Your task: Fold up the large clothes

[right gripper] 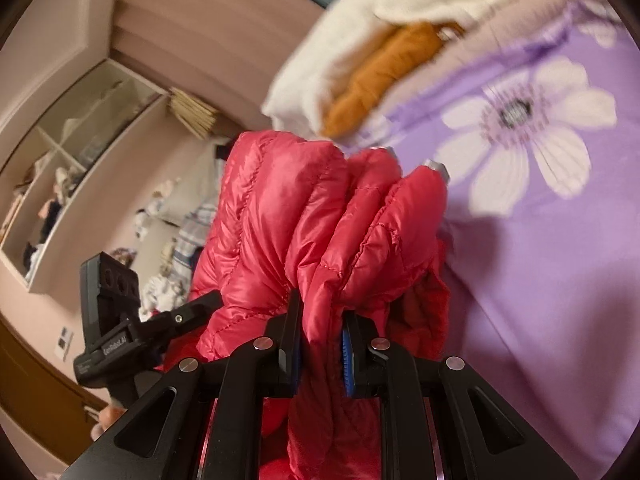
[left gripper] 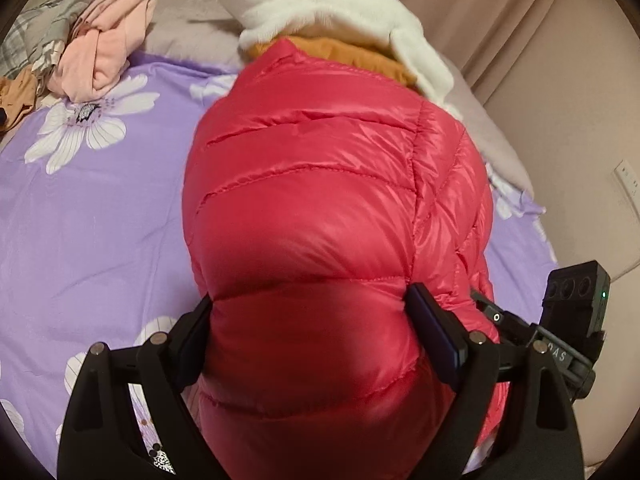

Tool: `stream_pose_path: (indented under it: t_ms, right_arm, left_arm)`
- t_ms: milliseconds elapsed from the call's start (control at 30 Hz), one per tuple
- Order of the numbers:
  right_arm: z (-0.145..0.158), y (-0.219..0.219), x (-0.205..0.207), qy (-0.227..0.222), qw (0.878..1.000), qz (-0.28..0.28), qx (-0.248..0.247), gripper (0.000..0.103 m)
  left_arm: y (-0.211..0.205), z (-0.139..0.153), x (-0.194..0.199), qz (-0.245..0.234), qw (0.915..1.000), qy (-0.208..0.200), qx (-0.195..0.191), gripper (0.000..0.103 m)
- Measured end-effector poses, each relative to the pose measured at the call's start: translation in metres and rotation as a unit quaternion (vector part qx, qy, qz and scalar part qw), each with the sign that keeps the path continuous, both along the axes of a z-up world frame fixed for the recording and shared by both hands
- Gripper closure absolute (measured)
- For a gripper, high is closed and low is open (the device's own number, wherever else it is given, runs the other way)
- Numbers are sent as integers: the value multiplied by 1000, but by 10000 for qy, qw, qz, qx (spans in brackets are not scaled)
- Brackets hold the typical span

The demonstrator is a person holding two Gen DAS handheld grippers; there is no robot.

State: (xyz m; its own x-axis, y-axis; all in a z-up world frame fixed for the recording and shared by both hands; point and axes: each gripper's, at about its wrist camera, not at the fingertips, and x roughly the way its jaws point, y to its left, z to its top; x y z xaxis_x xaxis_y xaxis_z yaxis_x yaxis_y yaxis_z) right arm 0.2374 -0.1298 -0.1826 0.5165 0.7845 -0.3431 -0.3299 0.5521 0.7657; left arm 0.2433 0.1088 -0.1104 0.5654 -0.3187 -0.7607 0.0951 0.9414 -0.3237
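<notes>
A red quilted puffer jacket (left gripper: 320, 220) is held up over a bed with a purple sheet (left gripper: 100, 220) printed with large white flowers. The jacket is bundled into a thick, puffy roll, and both grippers have hold of it.

In the left wrist view the left gripper (left gripper: 316, 344) has its two black fingers spread wide, one on each side of the padded roll. The fingers (left gripper: 434, 328) press into the red fabric, so the wide grip is filled by the jacket's bulk. The jacket runs away from this gripper toward the head of the bed, and its far end overlaps a stack of folded clothes there.

In the right wrist view the right gripper (right gripper: 322, 340) is nearly closed, pinching a gathered bunch of the jacket's fabric between its blue-padded fingers (right gripper: 347, 356). The red material bulges out beyond the fingertips in rounded quilted lobes, and two small silver metal snaps (right gripper: 434, 168) show at the top edge of them.

Beyond the jacket lies the stack: a white fleece garment (left gripper: 320, 8) draped over an orange-brown garment (left gripper: 352, 56). In the left wrist view a loose heap of pink clothes (left gripper: 108, 40) sits on the bed's far left corner, well apart from the jacket, beside a grey plaid item (left gripper: 36, 28).

Off the bed, in the right wrist view, a white shelf unit (right gripper: 60, 176) stands against the wall with assorted items inside, too blurred to identify. A beige curtain (left gripper: 500, 20) hangs behind the bed in the left wrist view.
</notes>
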Motion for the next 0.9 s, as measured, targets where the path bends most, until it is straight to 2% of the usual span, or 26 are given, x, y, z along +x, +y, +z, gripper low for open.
stream_pose_path:
  t_ms: [133, 267, 300, 500, 600, 700, 767, 900]
  right_arm:
    - [-15, -11, -2, 267, 9996, -85, 58, 84]
    - [-2, -12, -12, 271, 9985, -249, -403, 76]
    - [6, -13, -17, 221, 9976, -315, -576, 72]
    - [48, -23, -36, -313, 9879, -955, -1180, 64]
    - [70, -24, -43, -785, 9837, -1177, -1109, 64]
    - [90, -14, -37, -1104, 9852, -920, -930, 64]
    - [92, -6, -27, -1085, 9865, -749, -973, 64]
    - [79, 18, -7, -934, 9825, -523, -1523, 64]
  left_arm:
    - [-11, -1, -7, -106, 9995, -70, 291, 12]
    - [-16, -1, -9, -111, 9991, -67, 394, 10]
    - [-13, -3, -7, -95, 9992, -58, 388, 10]
    - [-13, -6, -6, -77, 9993, 35, 352, 10]
    - [-19, -5, -6, -180, 9983, 16, 547, 9]
    - [-23, -5, -5, -222, 9976, 28, 653, 8]
    - [-24, -6, -4, -240, 9975, 43, 668, 7]
    - [-24, -9, -3, -272, 9972, 34, 690, 5]
